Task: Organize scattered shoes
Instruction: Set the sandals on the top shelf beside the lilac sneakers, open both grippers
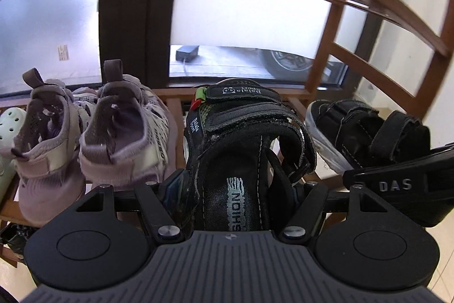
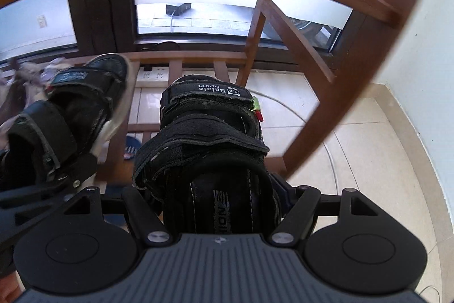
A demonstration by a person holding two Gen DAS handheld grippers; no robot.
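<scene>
A black sandal is clamped heel-first in the left gripper, its twin pinched in the right gripper. "Balala Sport" is printed on both straps. Beyond, lilac sneakers are parked on the wooden rack.

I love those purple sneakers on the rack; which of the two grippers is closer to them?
Left. The left gripper, gripping a black sandal, is right beside the purple sneakers. The right gripper is farther off, past that sandal.
</scene>
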